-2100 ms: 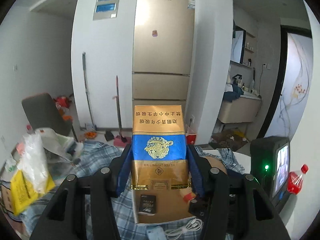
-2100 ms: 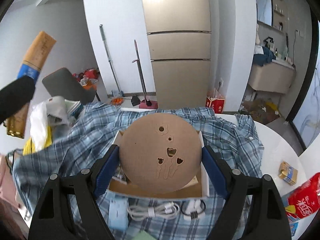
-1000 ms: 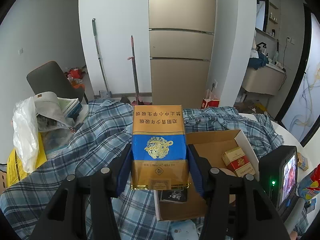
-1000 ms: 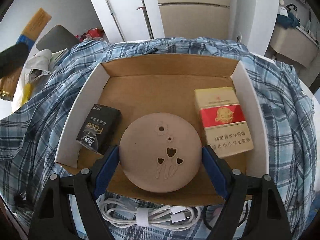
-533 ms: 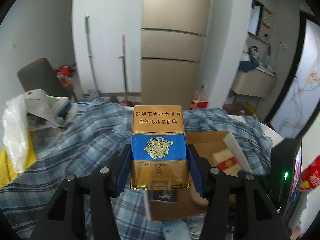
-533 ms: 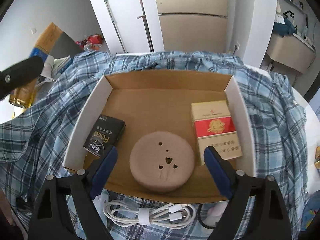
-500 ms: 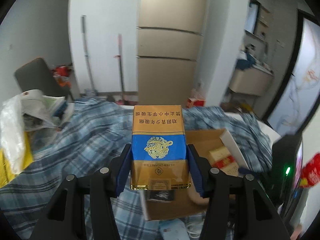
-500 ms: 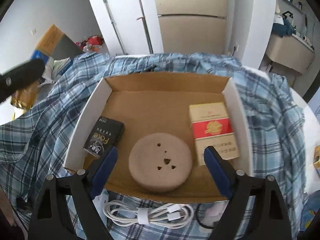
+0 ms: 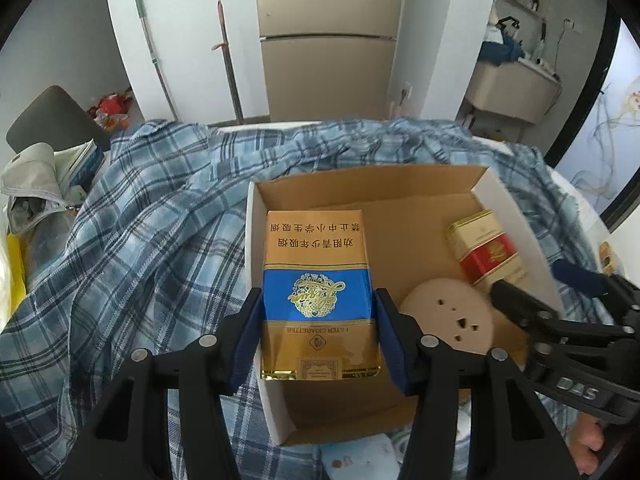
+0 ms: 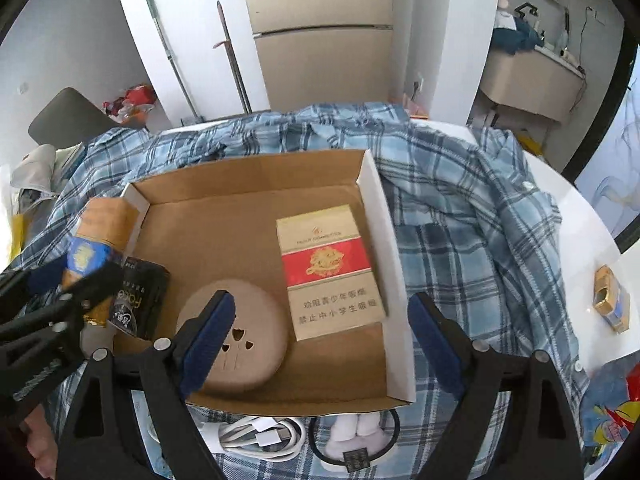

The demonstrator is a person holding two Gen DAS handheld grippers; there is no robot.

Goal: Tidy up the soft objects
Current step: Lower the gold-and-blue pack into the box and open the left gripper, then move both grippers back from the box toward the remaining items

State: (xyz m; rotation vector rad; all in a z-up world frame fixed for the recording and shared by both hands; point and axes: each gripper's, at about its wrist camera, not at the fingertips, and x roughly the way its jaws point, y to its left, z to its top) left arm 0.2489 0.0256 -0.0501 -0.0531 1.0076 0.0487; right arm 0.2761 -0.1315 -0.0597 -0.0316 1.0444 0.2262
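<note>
My left gripper [image 9: 319, 322] clamps the blue and gold pack [image 9: 318, 292] over the cardboard box [image 9: 496, 196]. My right gripper's [image 10: 322, 340] fingers [image 10: 208, 330] stand wide, having just opened off the round tan disc [image 10: 248, 344] lying in that box.

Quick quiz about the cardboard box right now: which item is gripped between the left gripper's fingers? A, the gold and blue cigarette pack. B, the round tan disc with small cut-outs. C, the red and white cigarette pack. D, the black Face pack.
A: the left gripper has its fingers pressed on both sides of the gold and blue cigarette pack, while the other three items lie in the cardboard box.
</note>
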